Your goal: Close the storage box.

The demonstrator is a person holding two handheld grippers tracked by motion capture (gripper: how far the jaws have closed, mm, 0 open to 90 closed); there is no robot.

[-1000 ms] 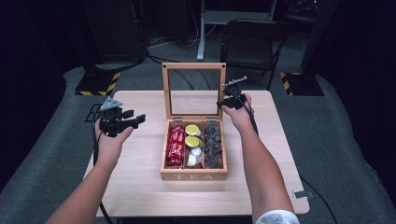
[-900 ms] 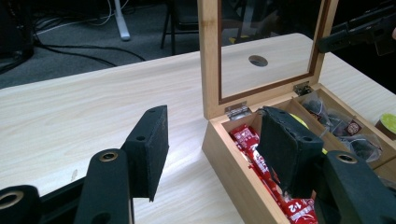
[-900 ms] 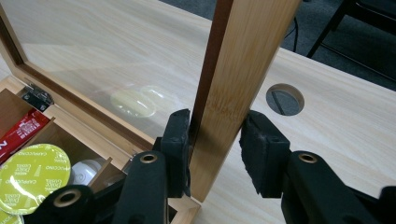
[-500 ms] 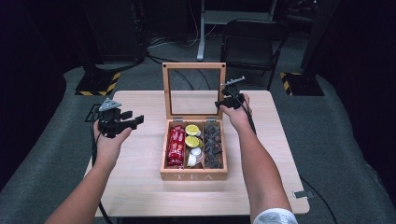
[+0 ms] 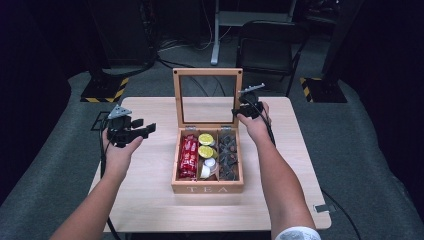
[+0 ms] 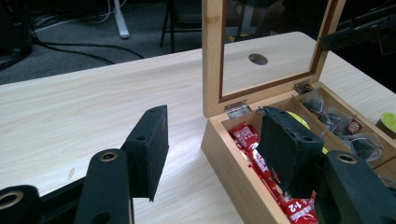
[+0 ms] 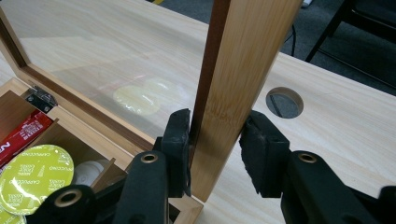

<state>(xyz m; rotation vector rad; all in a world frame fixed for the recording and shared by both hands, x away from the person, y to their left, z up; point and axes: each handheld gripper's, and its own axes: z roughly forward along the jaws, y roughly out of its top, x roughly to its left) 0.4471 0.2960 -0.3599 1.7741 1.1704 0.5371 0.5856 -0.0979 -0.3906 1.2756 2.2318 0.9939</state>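
High view first, from my left: my left gripper (image 5: 131, 132) hangs over the bare wooden table (image 5: 150, 200), well apart from the tea box, its jaws standing apart with nothing between them. In the left gripper view those same black jaws frame the box's near corner without touching it.

At the middle of the table sits the wooden tea box (image 5: 207, 189), with "TEA" lettered on its front wall. Its glass-paned lid (image 5: 207, 73) stands upright on two hinges. Three compartments run left to right: red sachets (image 5: 188, 156), with white print I cannot read beyond "12" on one in the left gripper view; yellow-green capsules (image 5: 205, 139) with white ones below, one lid reading "CAPPUCCINO" in the right gripper view; and dark wrapped tea bags (image 5: 229, 152).

Right of that, my right gripper (image 5: 248, 104) is at the lid's right edge. The right gripper view shows its jaws clamped on the lid's wooden frame (image 7: 236, 88), one pad on the inner face and one on the outer.
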